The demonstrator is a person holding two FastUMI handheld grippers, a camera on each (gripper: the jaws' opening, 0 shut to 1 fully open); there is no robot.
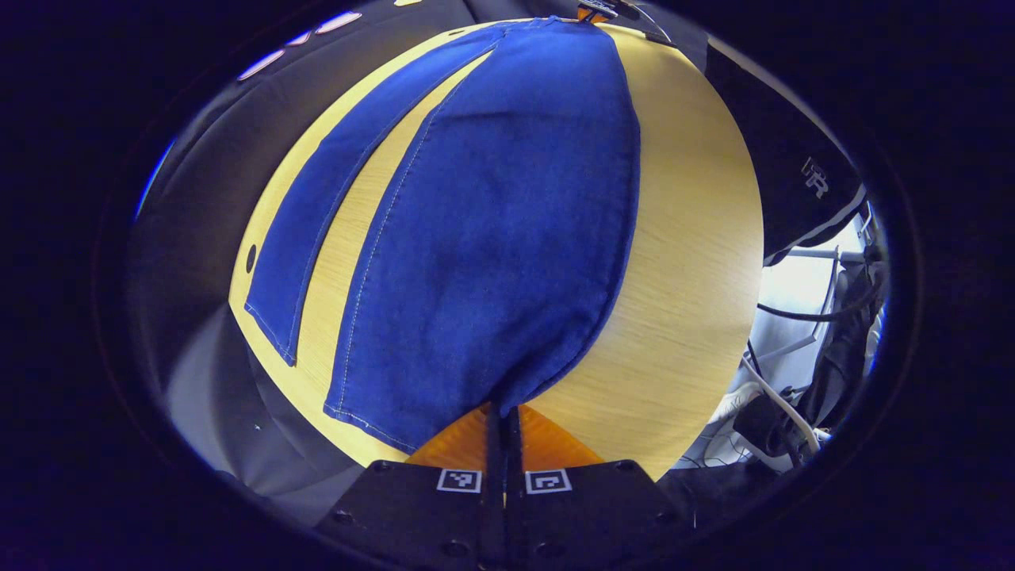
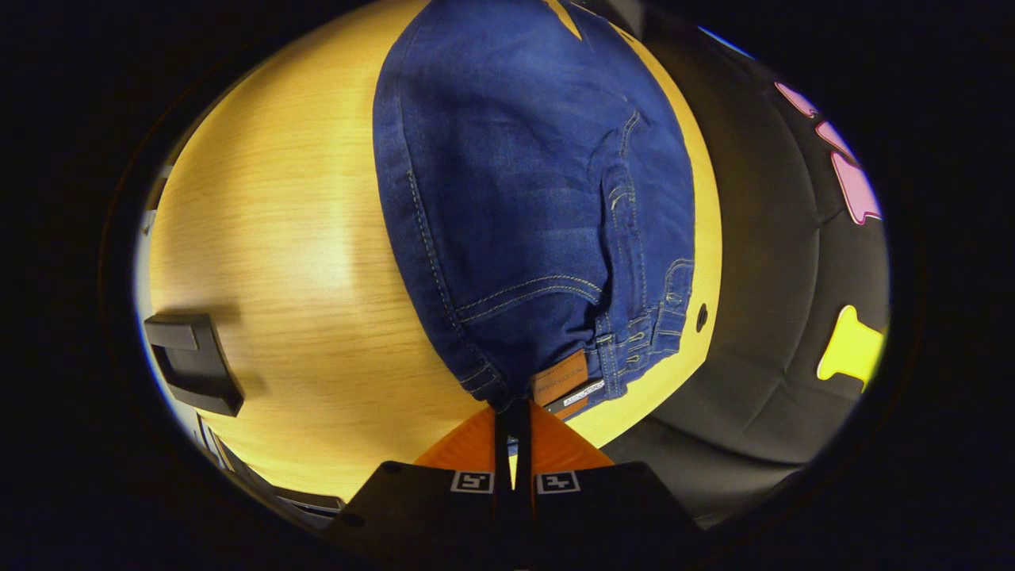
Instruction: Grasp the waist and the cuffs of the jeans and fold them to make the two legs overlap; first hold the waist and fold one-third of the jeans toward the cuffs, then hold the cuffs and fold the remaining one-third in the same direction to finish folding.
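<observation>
In the left gripper view, blue jeans [image 1: 492, 238] lie spread on a pale wooden table [image 1: 698, 262]. At the left, one narrow leg [image 1: 317, 214] lies flat, its hem near the table's edge, with a strip of bare wood between it and the other leg. The wide leg [image 1: 507, 262] fills the middle, lined with light stitching down its left seam, and its near end rises off the wood in a soft bulge toward the camera. The left gripper [image 1: 503, 416] has its fingers nearly together, pinching the cuff [image 1: 507, 388] of that leg between them. Far off, at the top of the jeans, the other gripper [image 1: 596, 11] meets the cloth. To the right, beyond the table, hang cables [image 1: 785, 388]. In the right gripper view, a dark bracket [image 2: 194, 361] sits at the table's left edge. The jeans run away up the middle, darker along the left seam, with a curved pocket line [image 2: 539, 289], belt loops and a brown patch [image 2: 560, 377] at the waist [image 2: 555, 373]. The right gripper [image 2: 514, 420] is closed down to a slit on the waistband, beside the patch. A small dark hole [image 2: 702, 317] marks the table at the right.
</observation>
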